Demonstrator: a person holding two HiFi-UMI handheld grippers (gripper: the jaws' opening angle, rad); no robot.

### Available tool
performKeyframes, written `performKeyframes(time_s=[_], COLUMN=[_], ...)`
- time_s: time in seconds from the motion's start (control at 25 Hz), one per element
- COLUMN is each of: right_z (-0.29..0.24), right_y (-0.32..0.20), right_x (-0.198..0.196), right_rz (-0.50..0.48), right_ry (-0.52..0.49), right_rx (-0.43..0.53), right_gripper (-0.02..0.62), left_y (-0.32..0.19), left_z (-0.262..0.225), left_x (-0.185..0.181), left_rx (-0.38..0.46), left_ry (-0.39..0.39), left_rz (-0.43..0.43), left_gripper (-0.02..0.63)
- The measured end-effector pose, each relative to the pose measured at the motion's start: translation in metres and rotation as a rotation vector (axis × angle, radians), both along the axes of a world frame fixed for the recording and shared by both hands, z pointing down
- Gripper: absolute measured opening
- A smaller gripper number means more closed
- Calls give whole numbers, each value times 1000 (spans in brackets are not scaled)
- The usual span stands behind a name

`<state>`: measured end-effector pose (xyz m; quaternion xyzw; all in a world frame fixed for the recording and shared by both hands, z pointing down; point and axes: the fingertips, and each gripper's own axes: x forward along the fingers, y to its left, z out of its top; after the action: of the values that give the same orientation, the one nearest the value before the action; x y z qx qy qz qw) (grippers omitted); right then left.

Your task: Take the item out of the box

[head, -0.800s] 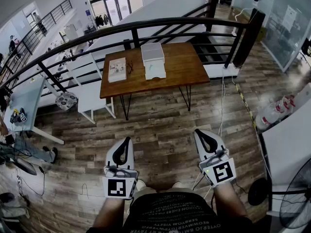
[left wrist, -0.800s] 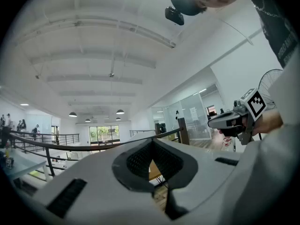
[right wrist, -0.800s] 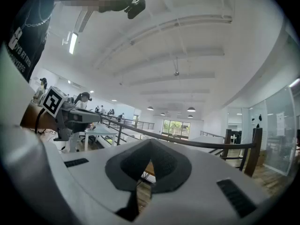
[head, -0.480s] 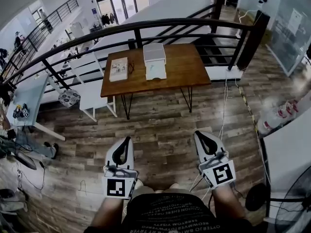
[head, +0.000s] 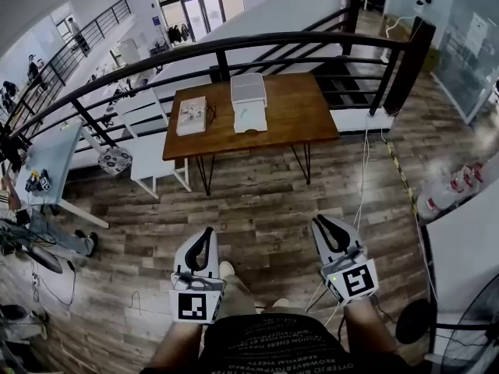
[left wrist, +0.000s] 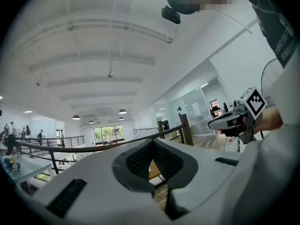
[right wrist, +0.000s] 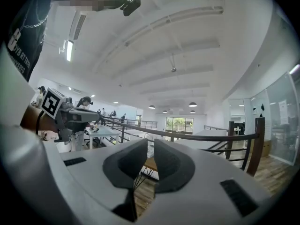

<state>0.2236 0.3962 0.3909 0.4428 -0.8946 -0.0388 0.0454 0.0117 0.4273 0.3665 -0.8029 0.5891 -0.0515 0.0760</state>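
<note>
A white box (head: 248,88) stands on the brown wooden table (head: 300,111) far ahead, with a flat white piece (head: 249,118) lying just in front of it. Whether the box holds anything cannot be seen from here. Both grippers hang low near my body, over the wooden floor and well short of the table. My left gripper (head: 204,236) has its jaws together and empty; in the left gripper view its tips (left wrist: 152,146) meet. My right gripper (head: 323,226) also holds nothing, with its pads (right wrist: 151,146) almost touching.
A booklet (head: 191,115) lies on the table's left part. A black railing (head: 234,45) runs behind the table. A white chair (head: 152,158) stands left of the table and a pale desk (head: 47,162) further left. A fan (head: 475,318) is at right. My foot (head: 226,271) shows between the grippers.
The view has shifted forward a little, so the table sits slightly lower in the picture. A foot has come into view between the grippers. Both grippers stay low and shut.
</note>
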Motion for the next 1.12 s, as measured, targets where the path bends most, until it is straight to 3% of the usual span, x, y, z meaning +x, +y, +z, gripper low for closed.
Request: performKeyframes(time_s=[0.12,0.4,1.12], right_z=[3,14,23], right_y=[-8,-41,-142], right_x=[-8,-33,-89], right_rz=[-14,-10,17], right_ry=[2,2,20], right_rx=[-5,-32,-74], right_gripper=[75,132,155], left_y=[-7,-40,-151], left_z=[-4,5,13], left_x=[-4,-30,-75], left_rx=[16,-14,-25], left_ry=[42,29,68], left_rz=[5,12,85], left_gripper=[5,5,5])
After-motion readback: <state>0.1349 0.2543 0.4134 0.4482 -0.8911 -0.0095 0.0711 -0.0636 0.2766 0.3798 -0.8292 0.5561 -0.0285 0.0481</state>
